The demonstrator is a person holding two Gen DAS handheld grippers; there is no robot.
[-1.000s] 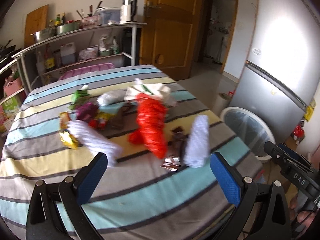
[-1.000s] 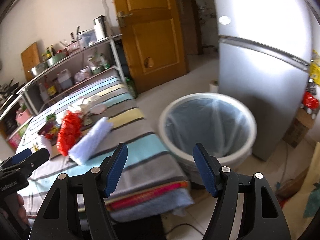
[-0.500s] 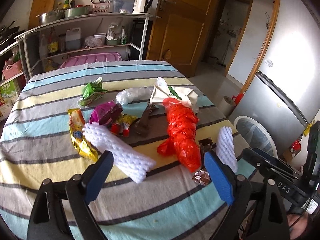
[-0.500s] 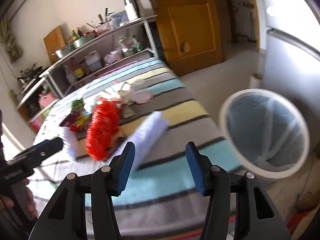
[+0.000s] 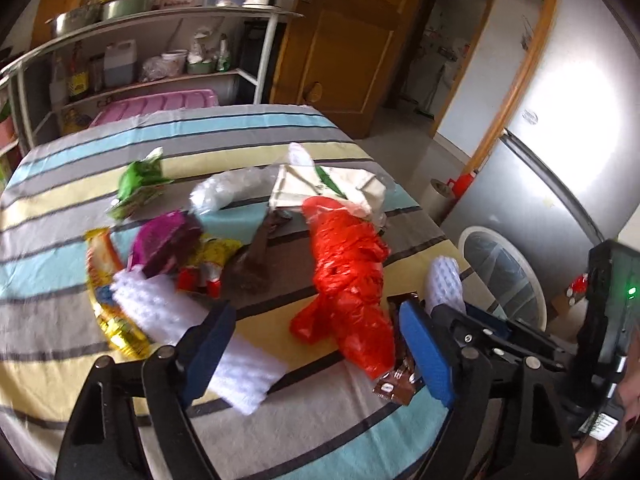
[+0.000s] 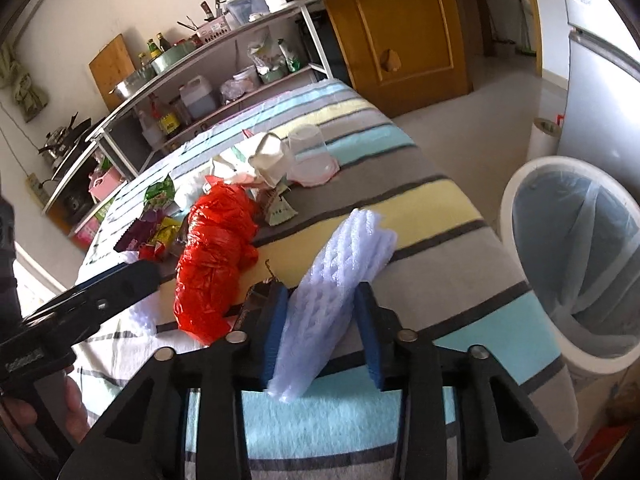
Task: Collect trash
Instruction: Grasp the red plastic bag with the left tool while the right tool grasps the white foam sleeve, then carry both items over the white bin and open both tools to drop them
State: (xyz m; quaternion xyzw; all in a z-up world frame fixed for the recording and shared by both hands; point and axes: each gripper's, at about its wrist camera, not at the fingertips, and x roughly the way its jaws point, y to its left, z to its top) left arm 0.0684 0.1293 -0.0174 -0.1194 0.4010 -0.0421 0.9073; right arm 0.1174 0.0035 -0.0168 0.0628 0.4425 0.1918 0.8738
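Your right hand-held gripper (image 6: 322, 330) is closing w/ the white foam net sleeve (image 6: 338, 280) between its blue pads; sleeve lies tilted on the striped counter (image 6: 460, 200). Red plastic bag (image 6: 216, 256) just left of it, snack wrappers (image 6: 156, 232) beyond. White lined bin (image 6: 576, 260) stands right, beside the counter. Left hand-held gripper (image 6: 120, 284) at left edge.

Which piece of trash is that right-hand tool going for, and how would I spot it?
Find the striped table, then its edge nearest the white bin. The white foam net sleeve lies there, one end between the closing blue fingers. It is pale and honeycombed, unlike the crumpled red plastic bag beside it.
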